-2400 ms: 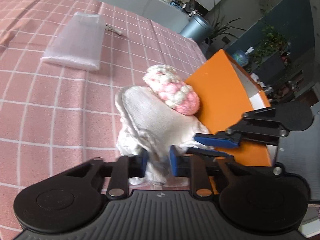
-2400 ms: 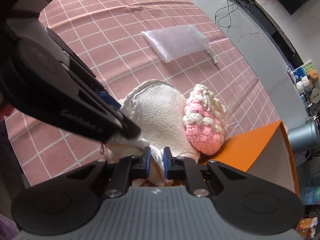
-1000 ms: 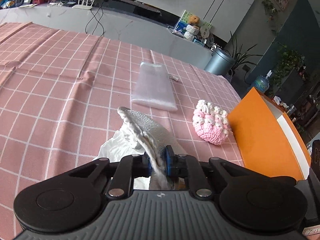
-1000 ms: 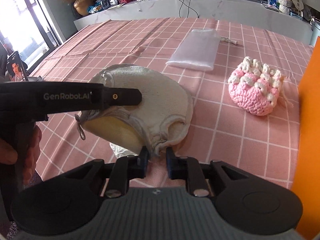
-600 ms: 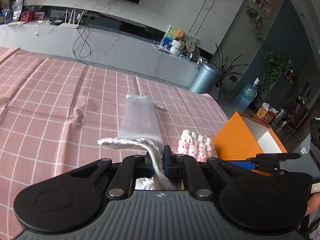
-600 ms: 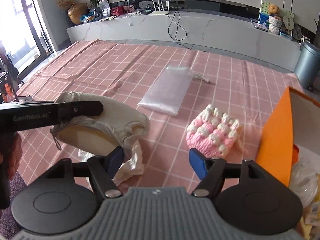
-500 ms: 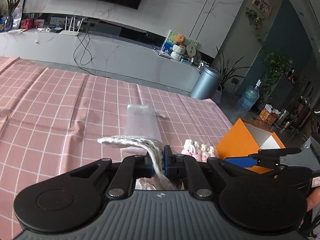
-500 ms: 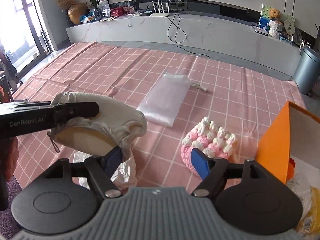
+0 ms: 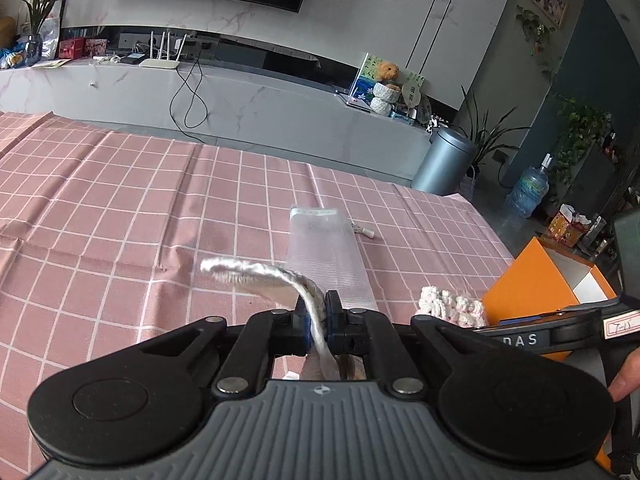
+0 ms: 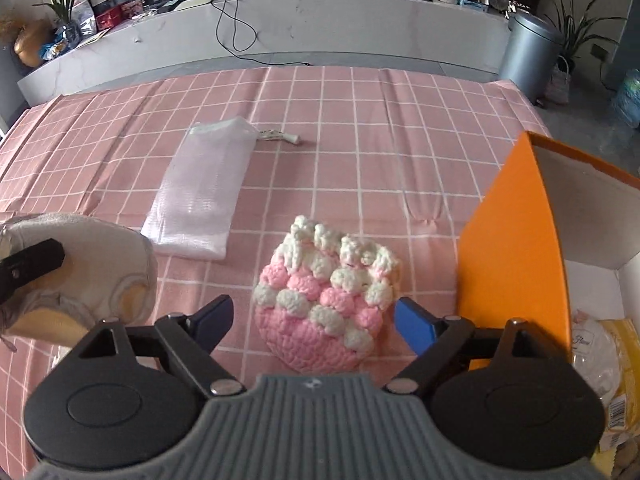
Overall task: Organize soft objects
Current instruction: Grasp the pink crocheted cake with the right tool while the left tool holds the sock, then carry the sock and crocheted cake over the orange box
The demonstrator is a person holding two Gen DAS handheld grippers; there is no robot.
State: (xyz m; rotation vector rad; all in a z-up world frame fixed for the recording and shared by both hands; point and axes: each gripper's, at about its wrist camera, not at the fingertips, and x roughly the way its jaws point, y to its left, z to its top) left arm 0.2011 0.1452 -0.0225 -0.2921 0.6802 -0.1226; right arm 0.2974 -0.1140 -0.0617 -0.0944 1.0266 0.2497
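pink cloth (image 10: pixel 360 120), crochet pouch (image 10: pixel 328 300) btwn right gripper (image 10: pixel 314 320)

- Cream fabric pouch (image 10: pixel 92 264), limp, hangs raised above the table.
- Pink-and-white crocheted pouch (image 10: pixel 326 296) sits on the table, just beside the orange box (image 10: pixel 516 248).

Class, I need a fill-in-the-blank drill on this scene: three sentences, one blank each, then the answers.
1. The left claw is shut on the white ____.
2. The right claw is ____, with the crochet pouch between its fingers.
3. To the right of the pouch stands an ____ box.

Answers: cloth; open; orange
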